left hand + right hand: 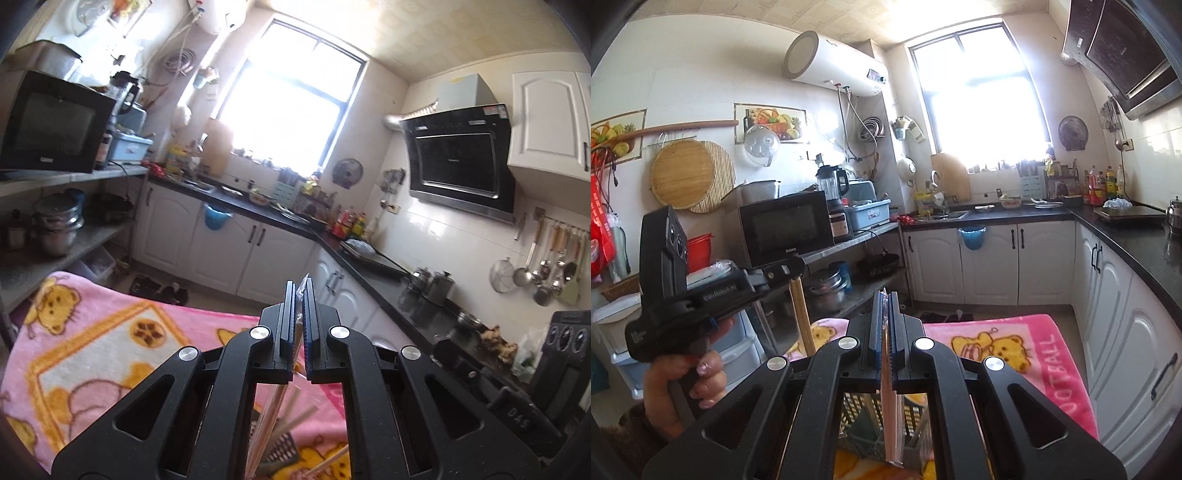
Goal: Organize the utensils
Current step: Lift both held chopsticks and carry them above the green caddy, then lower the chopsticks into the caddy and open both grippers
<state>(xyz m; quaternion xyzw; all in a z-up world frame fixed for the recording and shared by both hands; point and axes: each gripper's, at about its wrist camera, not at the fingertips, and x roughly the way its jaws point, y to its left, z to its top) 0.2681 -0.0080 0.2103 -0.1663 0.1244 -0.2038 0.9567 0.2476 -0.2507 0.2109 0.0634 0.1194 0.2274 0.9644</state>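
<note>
Chopsticks in a clear plastic sleeve (266, 417) hung below the left gripper (298, 295) in the left wrist view, the sleeve's top edge pinched between the closed fingers and poking out above their tips. The wooden sticks slanted down past the gripper's frame toward a dark slotted utensil (281, 448) lying on the pink cartoon-bear blanket (110, 332). Another pale stick (325, 463) lay on the blanket at the bottom edge. Behind stood a black microwave (51, 125) on a shelf and the black countertop (373, 273) running along the white cabinets.

In the right wrist view, the right gripper (885, 299) was likewise closed, clamped on a flat pinkish packet in clear wrap (891, 413) that hung straight down between its fingers. Directly beneath sat a dark lattice-walled utensil basket (857, 402) on the blanket (1027, 354). To the left, a hand (683, 384) with painted nails held the left gripper (792, 269) raised above the blanket's far edge, its pair of chopsticks (803, 317) dangling from the tips. Whether the packet touched the basket could not be told.
</note>
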